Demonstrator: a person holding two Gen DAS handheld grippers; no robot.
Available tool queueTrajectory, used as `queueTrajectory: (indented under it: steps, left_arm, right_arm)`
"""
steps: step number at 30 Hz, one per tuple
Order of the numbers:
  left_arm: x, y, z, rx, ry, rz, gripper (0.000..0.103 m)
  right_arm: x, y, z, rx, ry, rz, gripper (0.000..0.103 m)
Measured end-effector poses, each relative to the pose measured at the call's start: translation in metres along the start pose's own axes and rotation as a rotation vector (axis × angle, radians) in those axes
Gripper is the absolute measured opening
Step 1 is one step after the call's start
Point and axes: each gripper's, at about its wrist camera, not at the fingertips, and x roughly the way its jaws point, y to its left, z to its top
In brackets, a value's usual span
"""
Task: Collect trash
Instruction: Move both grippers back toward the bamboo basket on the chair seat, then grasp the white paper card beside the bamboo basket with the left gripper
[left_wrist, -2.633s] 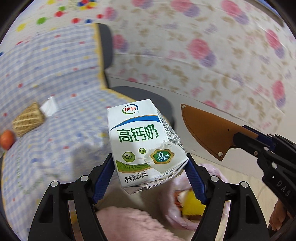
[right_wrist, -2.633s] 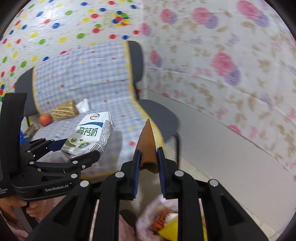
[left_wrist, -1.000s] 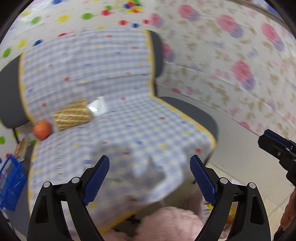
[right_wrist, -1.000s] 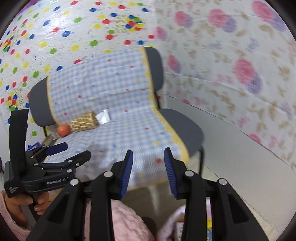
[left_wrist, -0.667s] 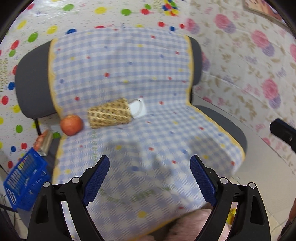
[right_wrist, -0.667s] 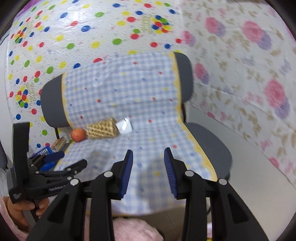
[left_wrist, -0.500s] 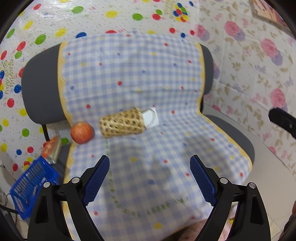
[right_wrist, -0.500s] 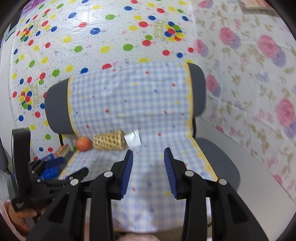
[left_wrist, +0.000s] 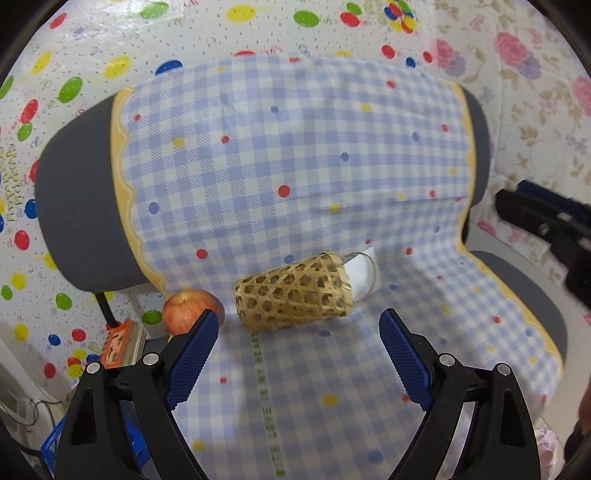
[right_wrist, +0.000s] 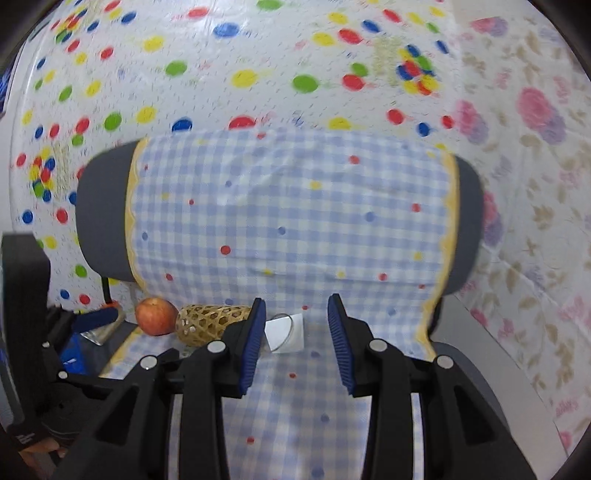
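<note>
A glass in a woven bamboo sleeve (left_wrist: 295, 291) lies on its side on the checked cloth of the chair seat (left_wrist: 332, 387), with a white paper (left_wrist: 360, 271) at its open end. A red apple (left_wrist: 190, 310) sits just left of it. My left gripper (left_wrist: 297, 343) is open and empty, hovering just in front of the woven glass. My right gripper (right_wrist: 297, 328) is open and empty above the seat; the white paper (right_wrist: 286, 332) shows between its fingers, with the woven glass (right_wrist: 208, 323) and apple (right_wrist: 155, 315) to their left.
The chair back (right_wrist: 291, 214) stands behind the objects, in front of a dotted wall. A blue basket (left_wrist: 55, 439) and an orange packet (left_wrist: 118, 343) sit on the floor left of the chair. The right gripper's body (left_wrist: 546, 229) shows at the right edge.
Both grippers dropped their loads, the milk carton and the brown piece, and opened. Both then swung up from the bag toward the chair and closer to the woven glass.
</note>
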Motion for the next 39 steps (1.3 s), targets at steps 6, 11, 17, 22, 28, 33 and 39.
queueTrajectory:
  steps: [6,11,17,22,28,33,39]
  left_arm:
    - [0.044,0.003,-0.007,0.014,0.024,-0.005,0.088]
    - [0.084,-0.005,-0.006,0.026,0.061,0.005,0.089]
    - [0.112,-0.028,0.002,0.060,0.070,0.042,0.089]
    - [0.133,-0.039,0.008,0.067,0.089,0.081,0.089]
    - [0.152,-0.048,0.012,0.069,0.094,0.166,0.084]
    - [0.123,-0.034,0.001,0.031,0.091,0.138,0.048]
    - [0.074,-0.003,-0.027,0.007,0.110,0.077,0.019]
  right_arm:
    - [0.079,-0.031,-0.039,0.125,0.163,0.054,0.042]
    - [0.110,-0.051,-0.062,0.185,0.211,0.016,0.044]
    - [0.123,-0.061,-0.070,0.193,0.209,-0.014,0.050]
    - [0.128,-0.071,-0.077,0.205,0.238,-0.036,0.050]
    - [0.117,-0.085,-0.088,0.260,0.249,-0.028,0.050]
    - [0.093,-0.088,-0.093,0.272,0.238,-0.022,0.050]
    - [0.059,-0.078,-0.097,0.259,0.217,-0.001,0.050]
